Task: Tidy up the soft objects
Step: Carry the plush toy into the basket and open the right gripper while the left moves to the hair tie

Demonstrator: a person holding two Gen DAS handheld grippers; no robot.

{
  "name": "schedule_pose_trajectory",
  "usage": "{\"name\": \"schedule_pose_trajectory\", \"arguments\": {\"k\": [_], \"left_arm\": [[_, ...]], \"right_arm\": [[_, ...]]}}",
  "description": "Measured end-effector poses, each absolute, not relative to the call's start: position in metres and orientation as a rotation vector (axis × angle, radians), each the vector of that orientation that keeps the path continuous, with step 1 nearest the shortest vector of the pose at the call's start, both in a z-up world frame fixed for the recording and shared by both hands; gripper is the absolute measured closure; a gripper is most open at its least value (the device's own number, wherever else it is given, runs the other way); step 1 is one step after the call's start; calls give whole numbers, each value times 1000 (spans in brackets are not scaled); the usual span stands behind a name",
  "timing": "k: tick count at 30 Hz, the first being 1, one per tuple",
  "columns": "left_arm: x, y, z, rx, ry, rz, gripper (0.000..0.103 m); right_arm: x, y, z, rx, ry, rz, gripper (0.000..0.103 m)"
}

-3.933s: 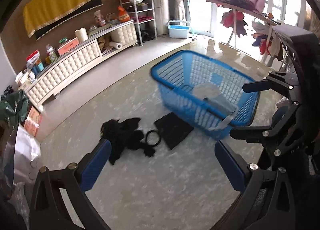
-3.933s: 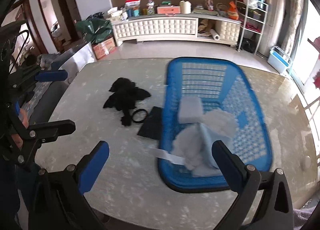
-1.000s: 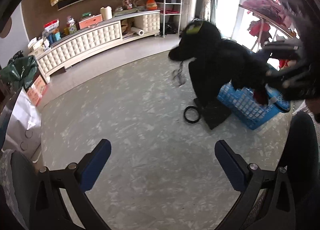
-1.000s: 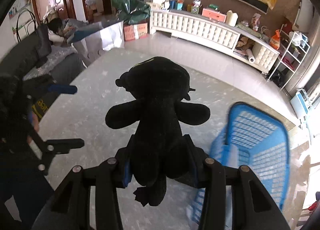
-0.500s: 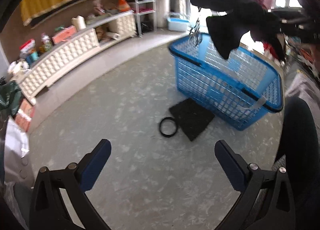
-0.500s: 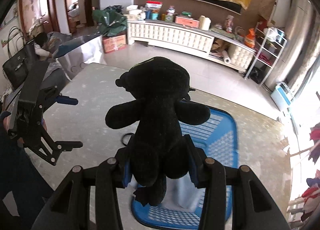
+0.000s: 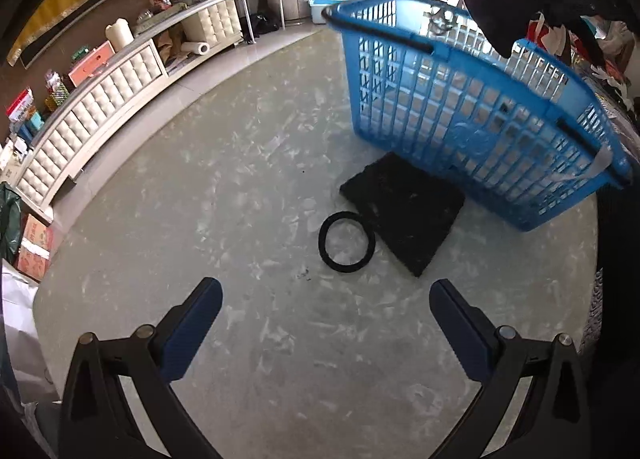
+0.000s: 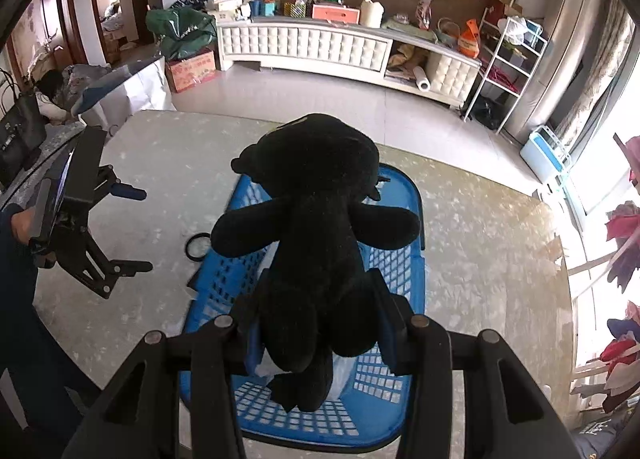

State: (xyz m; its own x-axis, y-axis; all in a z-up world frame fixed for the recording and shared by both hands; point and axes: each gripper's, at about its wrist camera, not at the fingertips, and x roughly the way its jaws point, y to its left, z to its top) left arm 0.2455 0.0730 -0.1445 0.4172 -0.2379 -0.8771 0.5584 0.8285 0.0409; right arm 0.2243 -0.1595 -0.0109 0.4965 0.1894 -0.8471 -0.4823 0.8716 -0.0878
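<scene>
Gripping a black plush toy animal around its lower body, the right gripper held it in the air directly above a blue plastic lattice basket, blue pads pressed against both flanks of the toy. Pale cloth lay in the basket bottom, partly hidden by the plush. The left gripper stood with its blue-padded fingers spread wide and nothing between them, hovering above the pale marbled tabletop. From the left wrist view, a flat black square mat lay at about 1 o'clock of that gripper, tucked against the basket's base, with a black ring touching the mat's edge toward 9 o'clock. The basket rose at 2 o'clock; the plush hung at the upper right corner. A white tufted sideboard lined the far wall.
</scene>
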Motion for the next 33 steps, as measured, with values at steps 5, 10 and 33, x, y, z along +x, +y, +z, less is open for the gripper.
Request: {"name": "schedule_pose_trajectory", "arguments": {"k": [5, 10, 33], "left_arm": [[260, 74, -161, 350, 1038, -518, 0], [274, 67, -175, 396, 1063, -536, 0], [306, 53, -207, 426, 1018, -706, 2]], "right_arm": [[235, -163, -25, -327, 1008, 414, 60], [247, -159, -47, -380, 1047, 369, 60], [260, -165, -78, -365, 1125, 339, 30]]}}
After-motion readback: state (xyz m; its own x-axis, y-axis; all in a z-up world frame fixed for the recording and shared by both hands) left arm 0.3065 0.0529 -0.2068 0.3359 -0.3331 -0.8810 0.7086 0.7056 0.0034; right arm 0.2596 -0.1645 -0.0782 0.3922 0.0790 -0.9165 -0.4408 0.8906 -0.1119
